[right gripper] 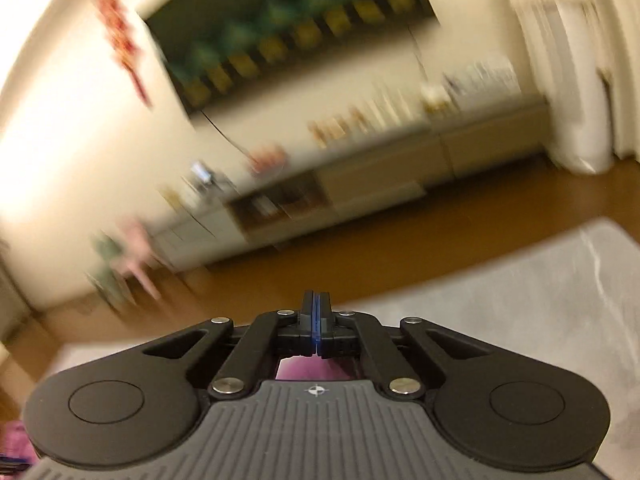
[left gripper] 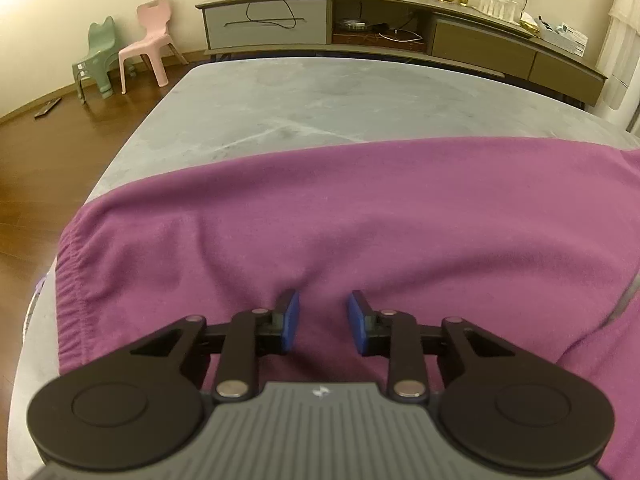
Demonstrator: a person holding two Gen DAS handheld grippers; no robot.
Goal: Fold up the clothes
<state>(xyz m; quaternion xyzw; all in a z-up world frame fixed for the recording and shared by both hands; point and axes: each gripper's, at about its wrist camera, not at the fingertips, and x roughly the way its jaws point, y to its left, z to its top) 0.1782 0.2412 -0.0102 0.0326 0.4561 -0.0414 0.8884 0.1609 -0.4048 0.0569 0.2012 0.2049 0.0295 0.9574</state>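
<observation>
Left gripper [left gripper: 323, 322] hovered, pads parted, directly over the purple garment [left gripper: 360, 216] spread beneath it. Right gripper [right gripper: 316, 320] was pressed together, empty, raised. Mid-fold, apparently; next calls for pinching an edge.

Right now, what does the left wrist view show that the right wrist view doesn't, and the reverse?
Left wrist only: the purple fleece garment spread flat, its gathered waistband at the left, and the left claw with jaws apart over the cloth, not pinching it.

Right wrist only: the right claw shut with nothing between its jaws, a dark wall-mounted screen, all motion-blurred.

Both: the grey padded surface, long low cabinet, pink plastic chair and green plastic chair.
</observation>
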